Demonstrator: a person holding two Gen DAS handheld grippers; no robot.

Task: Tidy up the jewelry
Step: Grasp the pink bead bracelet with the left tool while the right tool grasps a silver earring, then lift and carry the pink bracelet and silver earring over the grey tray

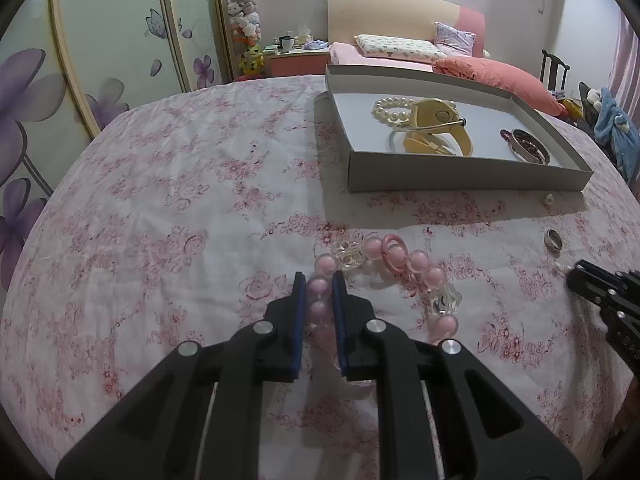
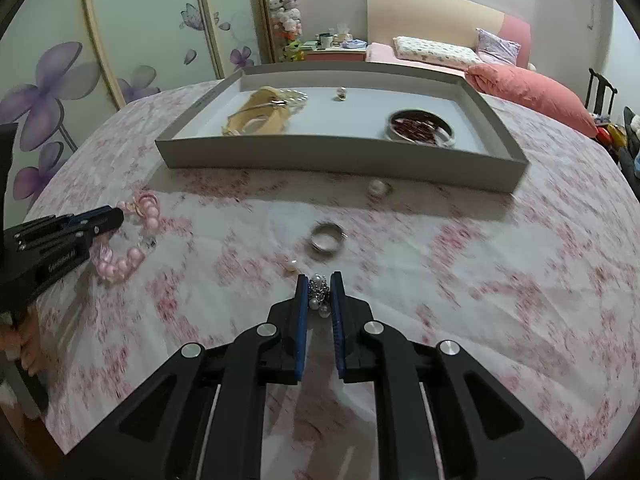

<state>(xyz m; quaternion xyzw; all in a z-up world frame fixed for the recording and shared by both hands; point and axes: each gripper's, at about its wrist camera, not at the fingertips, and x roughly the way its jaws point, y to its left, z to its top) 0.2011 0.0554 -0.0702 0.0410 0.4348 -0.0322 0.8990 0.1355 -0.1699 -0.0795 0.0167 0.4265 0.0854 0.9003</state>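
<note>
Home bedroom, bed (image 2: 424, 54) with pillows, floral wardrobe doors (image 1: 100, 60) (purple blooms), stacked plush toys (image 1: 245, 24)

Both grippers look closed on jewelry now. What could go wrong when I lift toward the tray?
1. The left gripper pinches only a few beads of the pink bead bracelet; the rest may swing or slip.
2. The right gripper holds a small pearl cluster at the tips; it may drop.
3. The silver ring lies just ahead and may be knocked.

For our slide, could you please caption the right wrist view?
Right gripper shut on pearl cluster before grey tray.
</note>
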